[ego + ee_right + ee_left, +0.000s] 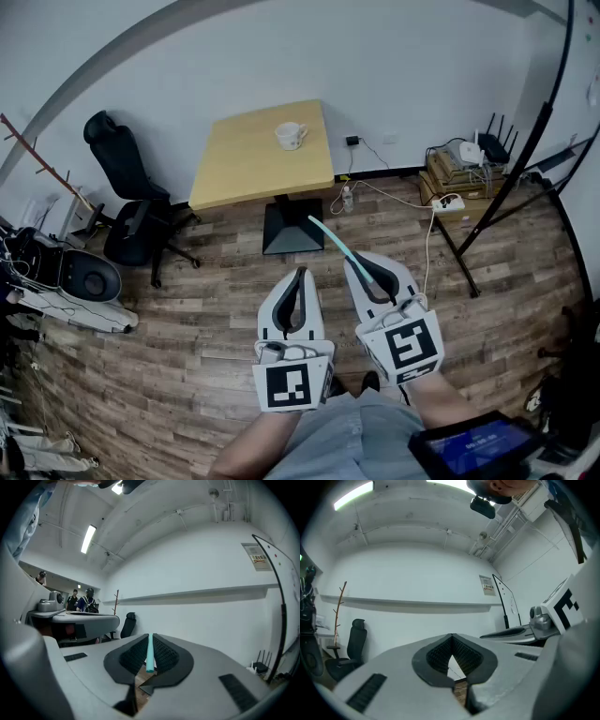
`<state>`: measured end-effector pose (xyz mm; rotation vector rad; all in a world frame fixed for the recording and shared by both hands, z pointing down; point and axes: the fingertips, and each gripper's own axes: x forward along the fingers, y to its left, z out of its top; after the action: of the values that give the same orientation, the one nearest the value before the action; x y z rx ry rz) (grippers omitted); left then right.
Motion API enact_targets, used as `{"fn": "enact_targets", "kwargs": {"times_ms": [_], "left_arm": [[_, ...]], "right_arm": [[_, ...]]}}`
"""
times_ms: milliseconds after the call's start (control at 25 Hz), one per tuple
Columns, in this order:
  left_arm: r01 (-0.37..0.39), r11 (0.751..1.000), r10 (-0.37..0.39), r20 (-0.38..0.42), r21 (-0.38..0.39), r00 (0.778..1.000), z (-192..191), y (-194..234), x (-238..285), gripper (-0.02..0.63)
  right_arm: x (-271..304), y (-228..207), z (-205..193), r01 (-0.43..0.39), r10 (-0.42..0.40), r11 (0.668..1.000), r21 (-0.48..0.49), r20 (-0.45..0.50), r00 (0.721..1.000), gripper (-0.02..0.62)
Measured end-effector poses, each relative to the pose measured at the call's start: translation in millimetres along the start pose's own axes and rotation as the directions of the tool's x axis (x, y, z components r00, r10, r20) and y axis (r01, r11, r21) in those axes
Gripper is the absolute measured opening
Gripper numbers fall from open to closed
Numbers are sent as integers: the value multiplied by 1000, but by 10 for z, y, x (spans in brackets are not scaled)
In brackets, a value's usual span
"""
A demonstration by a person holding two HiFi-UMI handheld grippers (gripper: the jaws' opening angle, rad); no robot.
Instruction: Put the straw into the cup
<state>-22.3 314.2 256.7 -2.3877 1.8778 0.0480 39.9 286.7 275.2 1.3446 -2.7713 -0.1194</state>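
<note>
Fingers (165,656) of the right gripper (354,262) clamp a thin turquoise plastic straw (325,234), which juts forward past their tips. Beside it, the left gripper (300,272) is closed, empty. A white ceramic cup (291,135) stands on a yellow square table (239,169), well apart from both.

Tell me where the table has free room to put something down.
The table is bare left of the cup and all along its near edge. Only its far right part is taken, by the cup. The floor at its left is crowded by an office chair.
</note>
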Motion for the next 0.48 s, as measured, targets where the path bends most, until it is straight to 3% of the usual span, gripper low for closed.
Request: {"fn": "enact_targets", "kwargs": {"times_ms": [480], "left_arm": [[8,1000,-8,-11,-1,1000,-7,-201,194,-3]], "right_arm": [[-43,-243,-22,-8,8,1000,28,-4,1000,25]]}}
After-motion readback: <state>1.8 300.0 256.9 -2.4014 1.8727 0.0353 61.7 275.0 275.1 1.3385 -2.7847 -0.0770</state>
